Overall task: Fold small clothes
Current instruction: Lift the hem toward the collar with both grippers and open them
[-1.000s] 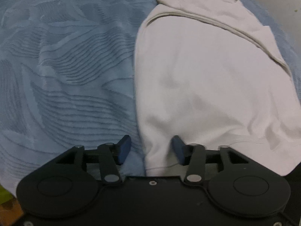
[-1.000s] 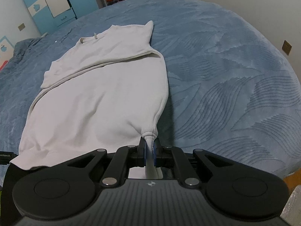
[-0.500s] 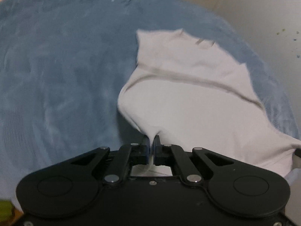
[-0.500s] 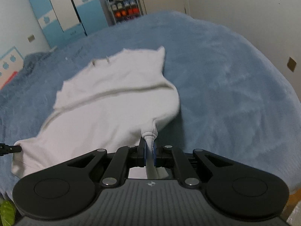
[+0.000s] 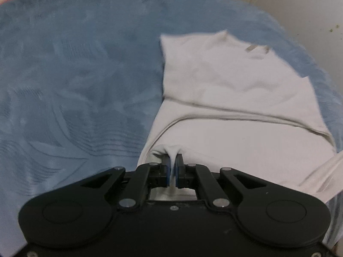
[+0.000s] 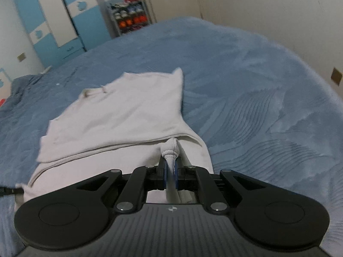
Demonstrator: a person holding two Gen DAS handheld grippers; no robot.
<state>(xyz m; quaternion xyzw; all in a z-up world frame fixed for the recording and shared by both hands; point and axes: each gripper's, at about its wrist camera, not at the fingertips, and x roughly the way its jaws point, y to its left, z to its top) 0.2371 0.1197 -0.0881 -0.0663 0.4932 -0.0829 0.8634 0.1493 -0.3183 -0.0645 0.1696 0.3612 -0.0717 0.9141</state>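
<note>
One white garment [image 5: 246,115] lies on a bed covered by one blue embossed bedspread [image 5: 81,90]; both wrist views show the same garment.

Left wrist view: the left gripper [image 5: 173,167], two black fingers with blue pads [image 5: 167,171], is pressed together on a small peak of white fabric at the garment's near left edge. The pinched fabric rises in a short tent above the layer beneath it. Beyond the pinch, one seam line runs across the garment from left to right, and the collar end with one small neck label [image 5: 253,48] lies farthest from the camera. One side flap of the garment trails off at the lower right of the frame.

Right wrist view: the right gripper [image 6: 170,171] is likewise closed, pinching one ribbed hem bunch [image 6: 170,150] at the garment's near right edge; the bunch bulges out just ahead of the fingers. The garment [image 6: 120,117] extends away toward the collar. At the far left edge one black tip [image 6: 10,191] touches the garment's opposite corner. Behind the bed stand one blue-and-white wardrobe [image 6: 57,25] and one shelf rack [image 6: 130,17] holding coloured items too blurred to count. Two pale walls meet at the corner.
</note>
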